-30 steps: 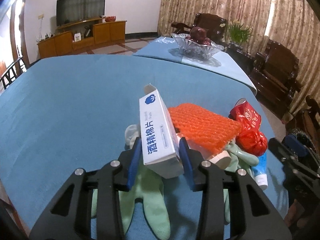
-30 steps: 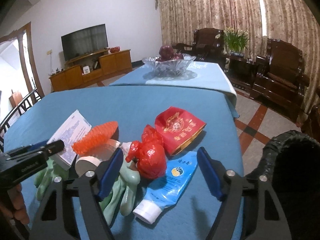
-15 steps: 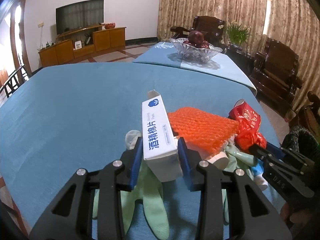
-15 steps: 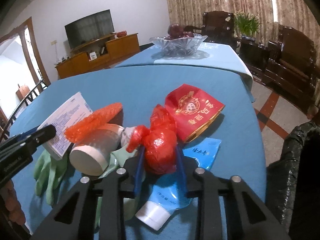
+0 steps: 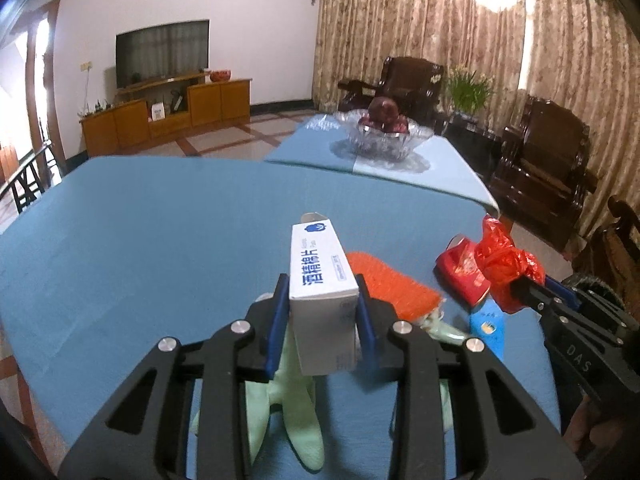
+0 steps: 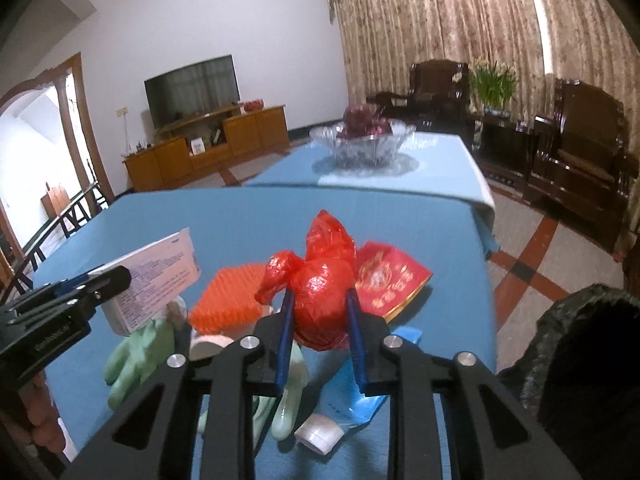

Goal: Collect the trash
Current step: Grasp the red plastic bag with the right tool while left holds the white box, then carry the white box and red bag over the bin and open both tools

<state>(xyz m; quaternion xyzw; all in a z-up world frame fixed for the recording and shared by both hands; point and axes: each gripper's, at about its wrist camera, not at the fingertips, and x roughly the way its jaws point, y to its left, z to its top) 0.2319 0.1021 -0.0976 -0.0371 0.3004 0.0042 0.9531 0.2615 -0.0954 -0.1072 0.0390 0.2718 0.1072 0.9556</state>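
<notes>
Left wrist view: left gripper [image 5: 322, 304] clamps tight on the white box [image 5: 322, 276]; right gripper [image 6: 320, 312] squeezes the red bag [image 6: 320, 292].

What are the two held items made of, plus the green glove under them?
White box in the left gripper: looks like thin printed cardboard, matte, with crisp folded edges.
Red bag in the right gripper: thin plastic film, glossy, crinkled and knotted.
Green glove: probably rubber or latex, smooth and limp; exact type unclear.
</notes>
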